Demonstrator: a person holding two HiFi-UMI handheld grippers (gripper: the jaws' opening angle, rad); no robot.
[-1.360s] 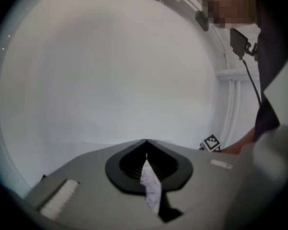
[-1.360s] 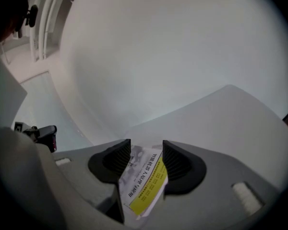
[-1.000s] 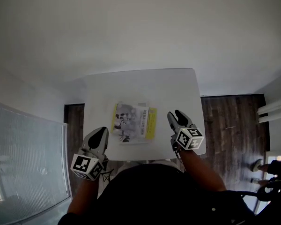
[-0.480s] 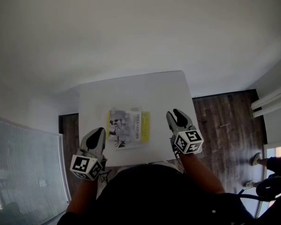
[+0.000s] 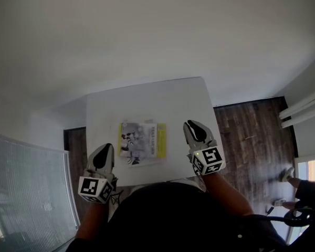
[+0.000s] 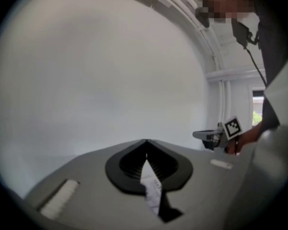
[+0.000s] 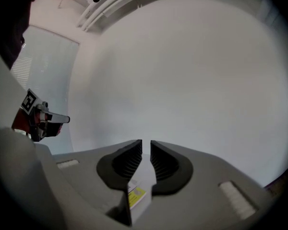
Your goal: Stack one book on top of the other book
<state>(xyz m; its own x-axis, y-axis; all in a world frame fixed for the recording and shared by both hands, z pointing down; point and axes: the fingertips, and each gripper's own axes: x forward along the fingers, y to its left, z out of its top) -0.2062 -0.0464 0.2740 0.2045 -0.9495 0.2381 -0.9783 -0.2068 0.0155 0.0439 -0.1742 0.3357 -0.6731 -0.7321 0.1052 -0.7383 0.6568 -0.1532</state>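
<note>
As books (image 5: 142, 143) lie apparently stacked, top grey-white, yellow-edged

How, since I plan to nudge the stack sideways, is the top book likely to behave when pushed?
The top book looks thin and lies flat, so it should not tip or roll. Resting loose on the yellow book, it would probably slide over that one rather than drag it along. Being thin, it likely flexes if lifted by one edge.

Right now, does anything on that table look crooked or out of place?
Only mildly: the top book sits off-centre on the yellow book beneath, leaving a yellow strip showing along its right side. Nothing looks spilled or damaged.
</note>
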